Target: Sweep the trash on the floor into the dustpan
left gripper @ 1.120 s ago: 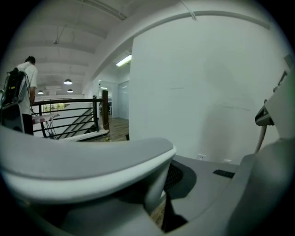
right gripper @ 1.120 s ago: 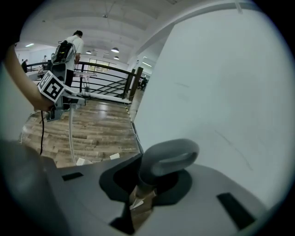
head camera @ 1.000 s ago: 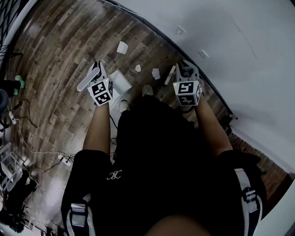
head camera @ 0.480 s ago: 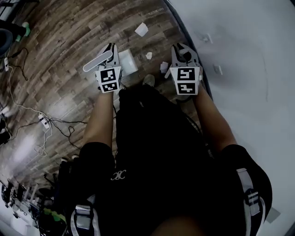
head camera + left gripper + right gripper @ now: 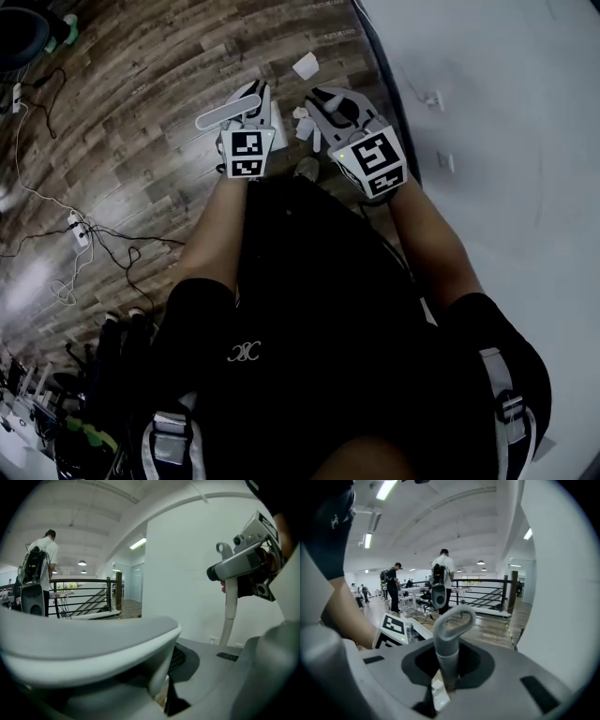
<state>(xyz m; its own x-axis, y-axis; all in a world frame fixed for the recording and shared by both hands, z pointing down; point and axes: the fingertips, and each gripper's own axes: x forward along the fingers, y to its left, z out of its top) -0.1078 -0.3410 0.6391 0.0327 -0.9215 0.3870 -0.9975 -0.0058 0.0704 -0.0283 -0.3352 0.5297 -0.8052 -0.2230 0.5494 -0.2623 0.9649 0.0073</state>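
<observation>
Floor: dark wood planks (image 5: 141,112), meeting a white wall (image 5: 506,141) on the person's right; cables (image 5: 84,234) trail over the boards at the left.
Left gripper (image 5: 251,105): jaws pressed together on the dustpan handle (image 5: 93,644), a broad pale grey bar that crosses its own view.
Dustpan (image 5: 274,120): only a white corner shows in the head view, low between the two grippers and just beside the left one.
Right gripper (image 5: 330,105): jaws clamped on the broom handle (image 5: 449,648), a grey shaft ending in a loop that stands upright in its own view.
Trash: one larger paper scrap (image 5: 305,66) lies on the planks ahead of both grippers, near the foot of the wall; smaller scraps (image 5: 300,112) lie between the grippers, close to the pan.
Broom head: not visible in any view.
Background: people with backpacks (image 5: 443,573) stand by a black railing (image 5: 487,590) under ceiling lights.
</observation>
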